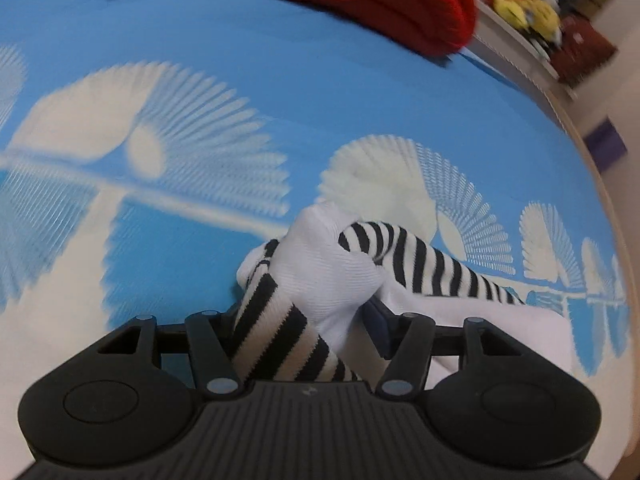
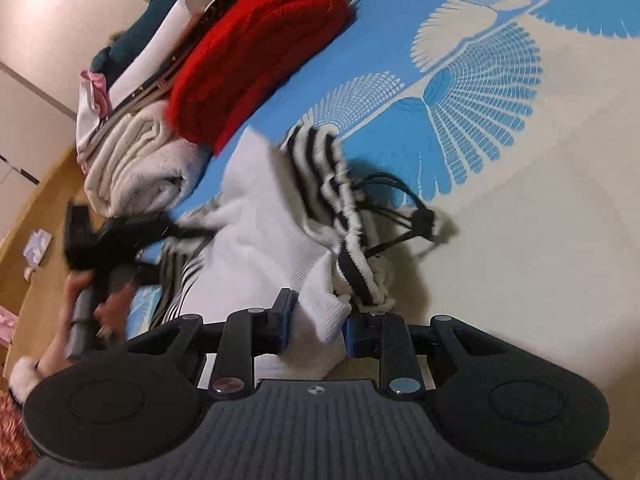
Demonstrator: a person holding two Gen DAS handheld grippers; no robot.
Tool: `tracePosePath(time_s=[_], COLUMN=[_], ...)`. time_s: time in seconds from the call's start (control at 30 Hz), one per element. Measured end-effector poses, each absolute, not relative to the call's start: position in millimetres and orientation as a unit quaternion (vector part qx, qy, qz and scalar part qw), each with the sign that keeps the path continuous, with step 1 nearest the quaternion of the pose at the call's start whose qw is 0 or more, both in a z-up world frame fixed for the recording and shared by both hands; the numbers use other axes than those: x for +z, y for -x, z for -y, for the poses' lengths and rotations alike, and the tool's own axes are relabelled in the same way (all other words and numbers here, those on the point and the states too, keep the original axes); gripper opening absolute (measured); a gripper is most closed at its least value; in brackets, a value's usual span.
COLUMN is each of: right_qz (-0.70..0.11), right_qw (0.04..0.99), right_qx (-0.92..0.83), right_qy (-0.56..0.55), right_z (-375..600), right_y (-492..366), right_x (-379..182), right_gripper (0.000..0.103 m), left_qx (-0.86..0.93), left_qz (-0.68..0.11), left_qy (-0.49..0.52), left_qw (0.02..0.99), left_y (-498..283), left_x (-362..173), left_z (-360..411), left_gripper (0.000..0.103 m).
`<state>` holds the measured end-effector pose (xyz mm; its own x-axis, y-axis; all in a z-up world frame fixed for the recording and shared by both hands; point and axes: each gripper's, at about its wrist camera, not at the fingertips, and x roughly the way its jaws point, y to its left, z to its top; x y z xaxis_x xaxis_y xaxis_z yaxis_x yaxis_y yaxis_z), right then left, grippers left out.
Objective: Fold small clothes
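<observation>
White-and-black striped garment bunched mid-bed, both grippers clamped on it.
Left gripper holds a thick striped wad, jaws fairly wide; right gripper pinches a white ribbed edge, jaws narrow. Risk: blurred, fast pull could slip the thin right pinch or snag the dark cords. Only the right view shows cords, the person's hand and the folded pile with the red knit at the bed edge.

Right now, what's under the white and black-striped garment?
The blue bedsheet with white fan pattern shows around the white and black-striped garment. Whatever lies directly beneath stays covered.
</observation>
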<state>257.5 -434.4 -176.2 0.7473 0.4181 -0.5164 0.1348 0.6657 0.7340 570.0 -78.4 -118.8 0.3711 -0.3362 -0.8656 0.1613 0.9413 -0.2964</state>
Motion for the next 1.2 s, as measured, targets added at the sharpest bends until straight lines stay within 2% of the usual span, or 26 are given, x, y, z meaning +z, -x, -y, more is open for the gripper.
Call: tracePosePath(time_s=[0.17, 0.3, 0.4, 0.47, 0.5, 0.57, 0.6, 0.67, 0.77, 0.9, 0.97, 1.0, 1.2], right_qz=[-0.327, -0.32, -0.331, -0.351, -0.354, -0.338, -0.323, -0.289, -0.257, -0.226, -0.214, -0.21, -0.287], right_qw=[0.847, 0.847, 0.844, 0.852, 0.862, 0.888, 0.903, 0.931, 0.952, 0.962, 0.964, 0.966, 0.954], right_qx=[0.075, 0.064, 0.063, 0.054, 0.046, 0.04, 0.029, 0.014, -0.004, -0.05, -0.072, -0.082, -0.061], right_qy=[-0.413, -0.42, -0.417, -0.385, -0.36, -0.31, -0.283, -0.222, -0.166, -0.146, -0.138, -0.126, -0.064], right_z=[428, 427, 429, 425, 423, 416, 410, 395, 367, 327, 308, 299, 270], right_y=[-260, -263, -264, -262, -260, -249, -240, -215, -176, -118, -95, -83, -84], right_x=[-180, -181, -181, -170, -158, -131, -118, -87, -56, -46, -56, -66, -105], right_gripper=[0.026, 0.026, 0.027, 0.045, 0.05, 0.062, 0.066, 0.077, 0.086, 0.091, 0.099, 0.1, 0.1], left_qx=[-0.144, -0.11, -0.078, -0.066, -0.068, -0.068, -0.069, -0.073, -0.083, -0.101, -0.104, -0.103, -0.098], left_qz=[-0.538, -0.506, -0.484, -0.468, -0.459, -0.434, -0.421, -0.395, -0.387, -0.401, -0.404, -0.401, -0.404], left_qy=[0.086, 0.108, 0.094, 0.059, 0.035, -0.021, -0.042, -0.067, -0.054, -0.009, 0.006, 0.007, -0.035], left_qw=[0.826, 0.848, 0.866, 0.88, 0.885, 0.898, 0.903, 0.913, 0.917, 0.91, 0.909, 0.91, 0.909], left_y=[-592, -595, -583, -562, -549, -511, -489, -436, -356, -261, -225, -212, -189], left_x=[-124, -111, -88, -69, -60, -39, -31, -16, -11, -32, -46, -52, -88], left_z=[87, 65, 41, 32, 28, 23, 21, 15, 5, 2, 3, 3, 6], left_gripper=[0.072, 0.086, 0.087, 0.087, 0.089, 0.099, 0.103, 0.103, 0.103, 0.103, 0.103, 0.103, 0.103])
